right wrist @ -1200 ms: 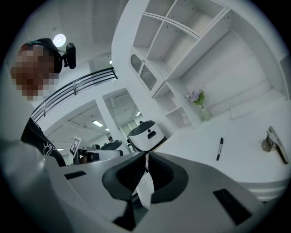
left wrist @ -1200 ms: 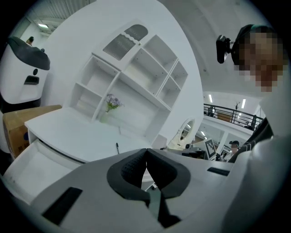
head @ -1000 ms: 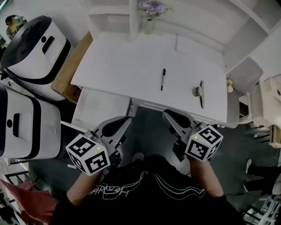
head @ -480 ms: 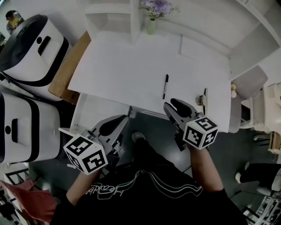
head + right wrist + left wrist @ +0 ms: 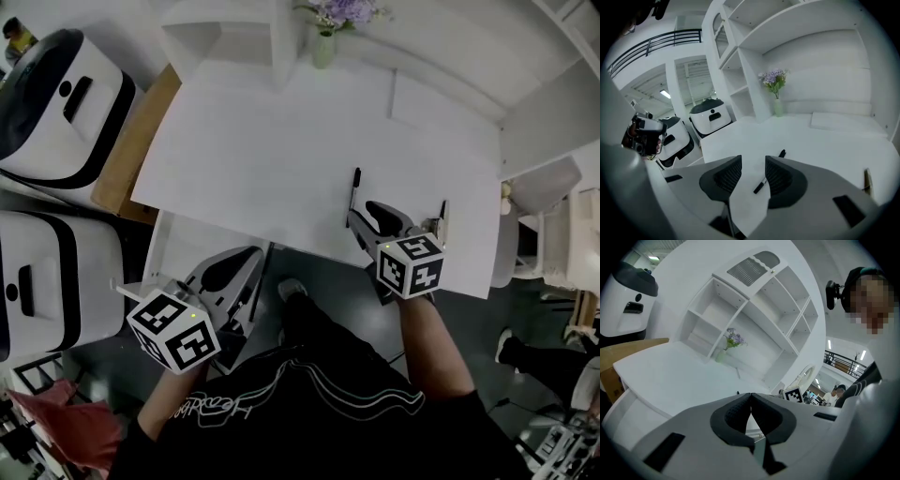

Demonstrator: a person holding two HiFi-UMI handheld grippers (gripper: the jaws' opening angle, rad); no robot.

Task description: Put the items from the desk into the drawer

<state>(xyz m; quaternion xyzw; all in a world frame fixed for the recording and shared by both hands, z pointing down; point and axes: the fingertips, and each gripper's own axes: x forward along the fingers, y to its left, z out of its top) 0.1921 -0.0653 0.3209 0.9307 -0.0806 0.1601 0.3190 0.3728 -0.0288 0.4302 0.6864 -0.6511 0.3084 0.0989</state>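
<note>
Head view first: broad white counter (image 5: pixel 281 141), bare and open around the pen, so room for a straight reach; front edge close, right edge well apart. Off the counter by its front left, left tongs (image 5: pixel 751 394) pressed together, empty. Over the front edge, right tongs (image 5: pixel 753 158) spread, just been opening, pinching nothing, lined up on the black pen (image 5: pixel 761 184) lying flat. Probably light, stiff, round, apt to roll; best pinched mid-barrel, across its length.

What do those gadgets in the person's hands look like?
Both the left gripper and right gripper are grey shells with two black ribbed pads, each carrying a white cube with black square markers. The person wears a black top with white line print.
</note>
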